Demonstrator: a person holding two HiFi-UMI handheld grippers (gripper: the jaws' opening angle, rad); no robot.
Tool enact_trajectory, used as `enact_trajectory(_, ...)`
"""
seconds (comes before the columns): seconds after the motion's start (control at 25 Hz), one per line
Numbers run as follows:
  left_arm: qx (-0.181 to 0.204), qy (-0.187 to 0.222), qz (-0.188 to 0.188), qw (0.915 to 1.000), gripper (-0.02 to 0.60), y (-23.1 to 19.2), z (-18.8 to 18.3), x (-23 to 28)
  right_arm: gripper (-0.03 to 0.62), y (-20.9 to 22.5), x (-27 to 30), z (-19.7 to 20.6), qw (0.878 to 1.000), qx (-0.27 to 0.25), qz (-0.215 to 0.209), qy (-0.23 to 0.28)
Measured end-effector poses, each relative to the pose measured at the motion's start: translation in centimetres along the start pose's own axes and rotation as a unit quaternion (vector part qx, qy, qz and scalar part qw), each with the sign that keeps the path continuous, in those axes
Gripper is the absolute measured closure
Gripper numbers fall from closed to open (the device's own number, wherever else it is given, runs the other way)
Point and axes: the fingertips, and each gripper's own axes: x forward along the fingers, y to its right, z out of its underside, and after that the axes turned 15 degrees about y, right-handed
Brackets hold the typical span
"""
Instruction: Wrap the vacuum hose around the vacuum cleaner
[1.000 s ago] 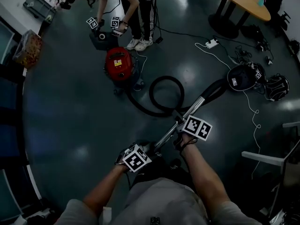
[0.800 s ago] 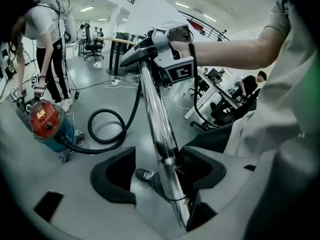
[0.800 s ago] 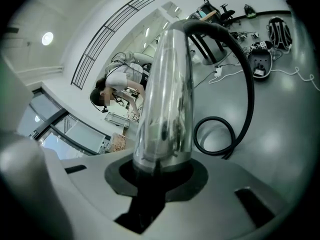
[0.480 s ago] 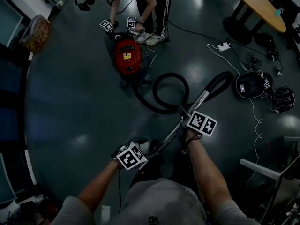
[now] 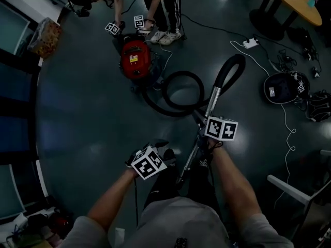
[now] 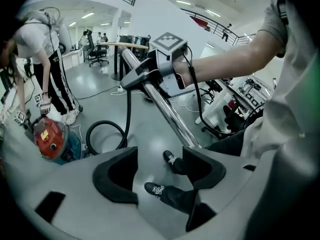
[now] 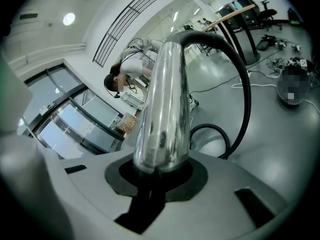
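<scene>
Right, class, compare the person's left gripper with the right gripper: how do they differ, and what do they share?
The left gripper has its jaws apart with nothing between them; the right gripper is shut on the metal tube. The left gripper is held nearer the person's body; the right gripper reaches farther out. Both carry a square-marker cube.

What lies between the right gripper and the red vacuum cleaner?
The black hose, looped once on the floor; the head view shows it.

Dark glossy floor [image 5: 77, 118] mirroring ceiling lights. Wooden table [image 5: 295, 4] upper right, white power strip [image 5: 252, 43] near it. Glass panels [image 5: 13, 35] along left edge.
</scene>
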Motion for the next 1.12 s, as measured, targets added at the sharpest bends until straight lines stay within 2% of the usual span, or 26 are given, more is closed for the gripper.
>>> enact_trajectory(0.16, 0.068, 0.0, -0.01, 0.9976, 0.296, -0.4, -4.5, 3.6, 0.513, 2.3, -1.5, 0.0, 0.996, -0.066, -0.031, -0.048)
enact_trajectory(0.36, 0.152, 0.011, -0.033, 0.9878, 0.296, -2.6, -11.7, 6.4, 0.514, 3.9, -3.4, -0.1, 0.977, -0.164, -0.078, -0.116)
enact_trajectory(0.48, 0.208, 0.013, -0.046, 0.9769, 0.296, -3.2, -15.9, 7.1, 0.514, 4.7, -5.0, 0.3, 0.96, -0.212, -0.102, -0.149)
enact_trajectory(0.64, 0.281, 0.007, -0.061, 0.9578, 0.296, -3.3, -20.1, 7.8, 0.517, 5.5, -7.0, 1.0, 0.934, -0.274, -0.133, -0.188)
enact_trajectory(0.76, 0.328, -0.007, -0.057, 0.9429, 0.296, -2.5, -21.8, 8.4, 0.519, 6.0, -8.2, 1.7, 0.912, -0.316, -0.15, -0.215)
enact_trajectory(0.96, 0.378, -0.031, -0.045, 0.9241, 0.296, -0.7, -22.7, 8.7, 0.519, 5.8, -9.3, 2.3, 0.877, -0.365, -0.178, -0.256)
enact_trajectory(1.12, 0.41, -0.079, -0.022, 0.9083, 0.296, 0.2, -21.6, 9.4, 0.519, 5.4, -9.5, 2.2, 0.849, -0.408, -0.197, -0.274)
